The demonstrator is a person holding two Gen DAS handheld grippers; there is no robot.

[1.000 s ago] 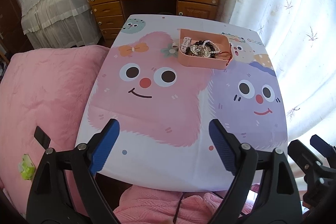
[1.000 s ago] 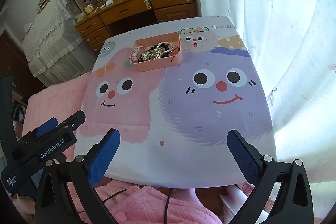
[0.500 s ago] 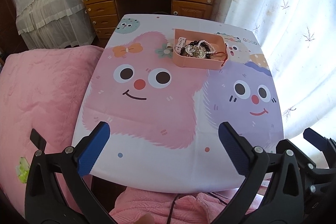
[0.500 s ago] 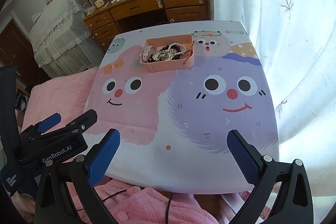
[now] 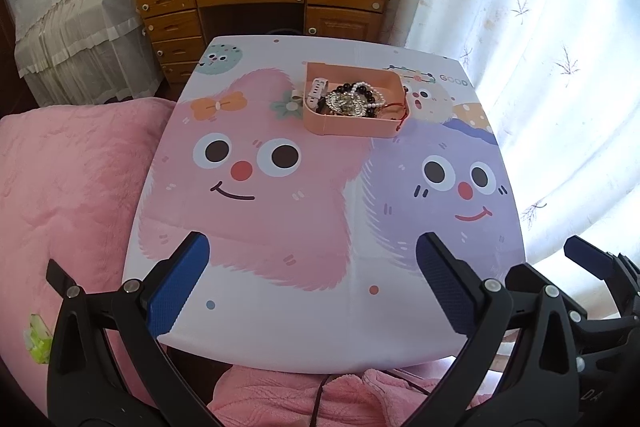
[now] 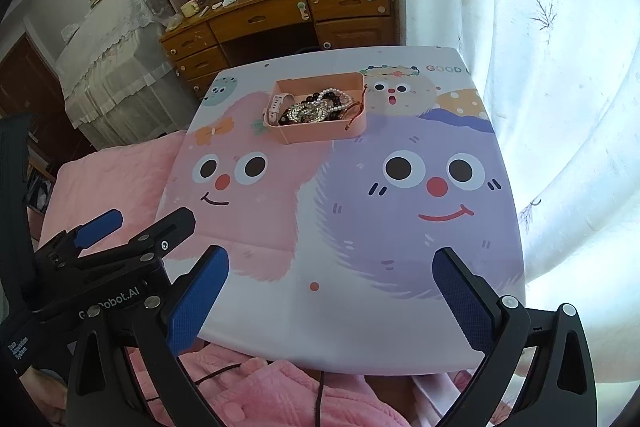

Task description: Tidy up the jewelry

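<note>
Hovering over the near edge of the cartoon-printed table (image 5: pixel 320 323), well apart from the work: left gripper (image 5: pixel 312 283) spread wide and holding nothing, right gripper (image 6: pixel 332 291) likewise released and empty.

Sitting toward the far side of the table, between the pink monster print and the small surprised face: a shallow pink tray (image 5: pixel 352 125) heaped with jewelry. Lying tangled in it: a pale watch band (image 5: pixel 318 89) against the left wall, a pearl bracelet (image 5: pixel 370 93) and dark beads (image 5: pixel 352 89) over a glittering gold piece (image 5: pixel 347 103), a red cord (image 5: pixel 402 115) trailing over the right rim.

Judging the pieces as light, limp and slippery, likely snagging on one another when lifted; probably pinching a single strand where it arches clear of the heap, or taking the watch band by its stiffer strap, and lifting slowly to avoid dragging neighbours or tipping the light tray.

Showing in the left wrist view only: something pale lying just outside the tray's left wall, too small to identify, plus a green scrap (image 5: pixel 38 337) on the pink bedding. Showing better in the right wrist view: the tray's near wall (image 6: pixel 320 133), the cord draping down over its right corner, and the left gripper seen from the side.
</note>
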